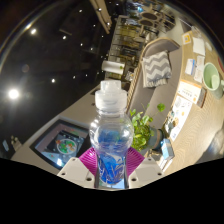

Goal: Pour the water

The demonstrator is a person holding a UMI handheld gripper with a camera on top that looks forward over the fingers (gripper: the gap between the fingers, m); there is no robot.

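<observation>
firmly gripped water bottle, jaws clamped, tilted room

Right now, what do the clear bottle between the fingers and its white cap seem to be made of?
The small clear bottle with the blue label looks like thin, glossy plastic: it is see-through, ribbed, with bright glints. Its white screw cap seems matte, opaque plastic. The claw looks shut on the bottle, its pink pads against both sides.

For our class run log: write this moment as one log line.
task: pour water | tool: shut on bottle | bottle: held tilted, cap on | nearby: potted plant just beyond | pouring: not yet begun
</observation>
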